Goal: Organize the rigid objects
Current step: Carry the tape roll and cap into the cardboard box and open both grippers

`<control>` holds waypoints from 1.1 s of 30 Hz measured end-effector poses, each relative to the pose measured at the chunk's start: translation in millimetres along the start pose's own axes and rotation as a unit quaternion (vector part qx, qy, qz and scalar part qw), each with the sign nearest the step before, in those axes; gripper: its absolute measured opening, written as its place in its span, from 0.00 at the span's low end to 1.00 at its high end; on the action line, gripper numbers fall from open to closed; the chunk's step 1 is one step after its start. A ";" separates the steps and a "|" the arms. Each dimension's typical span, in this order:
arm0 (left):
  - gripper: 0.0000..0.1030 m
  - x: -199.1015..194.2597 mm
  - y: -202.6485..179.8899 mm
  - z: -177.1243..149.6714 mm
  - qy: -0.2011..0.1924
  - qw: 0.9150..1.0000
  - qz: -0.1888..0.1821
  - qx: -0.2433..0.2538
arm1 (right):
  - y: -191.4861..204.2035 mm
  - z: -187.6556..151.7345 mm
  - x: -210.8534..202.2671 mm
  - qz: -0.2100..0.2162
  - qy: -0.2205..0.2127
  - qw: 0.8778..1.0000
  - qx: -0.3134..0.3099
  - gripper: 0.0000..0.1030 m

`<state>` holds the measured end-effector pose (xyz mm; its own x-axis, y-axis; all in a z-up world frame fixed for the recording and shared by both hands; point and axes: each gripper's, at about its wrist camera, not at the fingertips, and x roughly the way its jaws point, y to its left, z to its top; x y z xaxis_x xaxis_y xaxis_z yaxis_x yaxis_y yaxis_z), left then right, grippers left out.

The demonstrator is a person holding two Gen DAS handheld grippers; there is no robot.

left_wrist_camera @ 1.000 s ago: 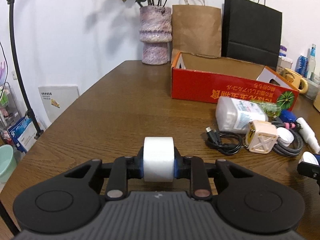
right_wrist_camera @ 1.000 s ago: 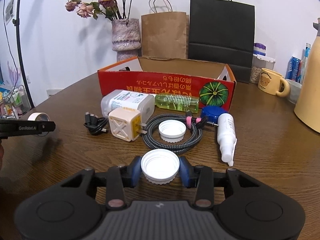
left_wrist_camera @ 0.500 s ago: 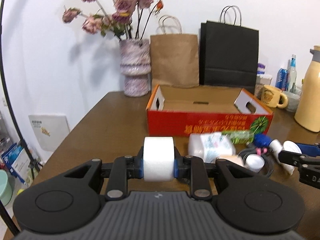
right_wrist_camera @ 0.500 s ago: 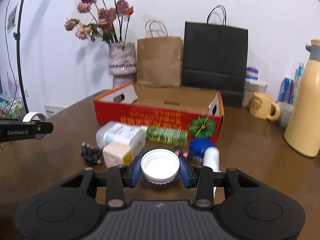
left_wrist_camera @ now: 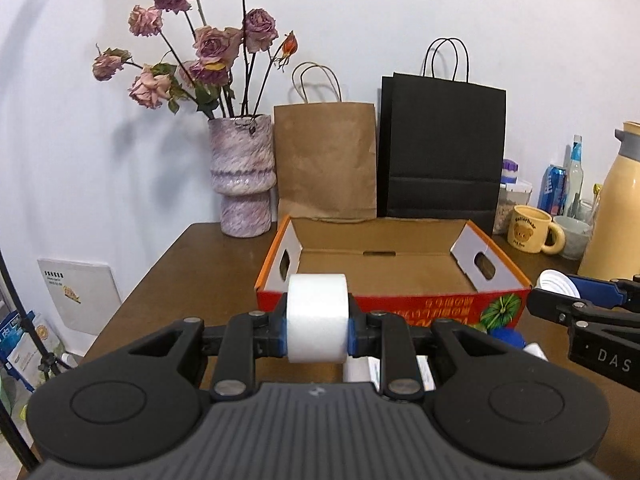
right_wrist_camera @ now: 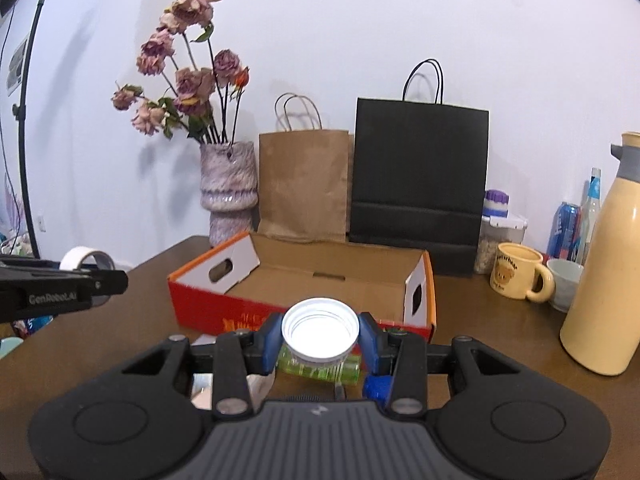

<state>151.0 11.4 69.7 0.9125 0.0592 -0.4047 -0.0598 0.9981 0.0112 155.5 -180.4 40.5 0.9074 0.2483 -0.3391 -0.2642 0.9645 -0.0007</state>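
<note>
Two grippers showed in the frames, each pinching one thing above a brown wooden table (left_wrist_camera: 192, 276). In the left wrist view, the left gripper (left_wrist_camera: 317, 330) sat low in the centre of the frame, its blue-padded jaws pressed against the flat ends of a white tape roll (left_wrist_camera: 317, 316), which stood on edge between them. The roll overlapped the near red wall of an open cardboard box (left_wrist_camera: 400, 276) in the middle of the frame; the box's brown floor looked bare. At the right edge of that view the right gripper (left_wrist_camera: 560, 292) reached in, carrying a white ribbed cap (left_wrist_camera: 556, 282).

In the right wrist view, the same gripper (right_wrist_camera: 320, 336) held the white bottle cap (right_wrist_camera: 320, 330) by its rim, hollow side up, in the lower centre. Just below the cap lay a green bottle (right_wrist_camera: 324, 368) on the table, partly hidden. The box (right_wrist_camera: 304, 280) lay beyond, in mid-frame. At the left edge the left gripper (right_wrist_camera: 90, 272) appeared with the tape roll (right_wrist_camera: 82, 258) seen ring-on.

Behind the box, along the white wall, stood a mottled vase (right_wrist_camera: 228, 196) of dried roses, a brown paper bag (right_wrist_camera: 304, 184) and a black paper bag (right_wrist_camera: 418, 184). On the right were a yellow bear mug (right_wrist_camera: 518, 276) and a cream flask (right_wrist_camera: 604, 272).
</note>
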 end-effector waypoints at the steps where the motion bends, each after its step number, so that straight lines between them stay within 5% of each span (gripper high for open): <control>1: 0.25 2.4 -1.1 2.6 -0.002 1.000 0.000 0.000 | -0.9 2.7 2.6 -0.001 -0.002 1.000 0.002 0.38; 15: 0.25 44.2 -6.5 28.2 -0.022 0.999 -0.002 -0.023 | -10.2 30.3 52.9 -0.014 -0.010 1.000 0.020 0.38; 33: 0.25 127.2 -19.2 46.2 0.002 1.000 0.014 -0.027 | -19.0 51.7 136.3 -0.014 0.014 1.000 0.017 0.38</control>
<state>286.9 0.4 60.2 0.9084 0.0862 -0.4091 -0.1061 0.9940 -0.0262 301.1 -160.2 42.9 0.9044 0.2191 -0.3661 -0.2269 0.9737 0.0220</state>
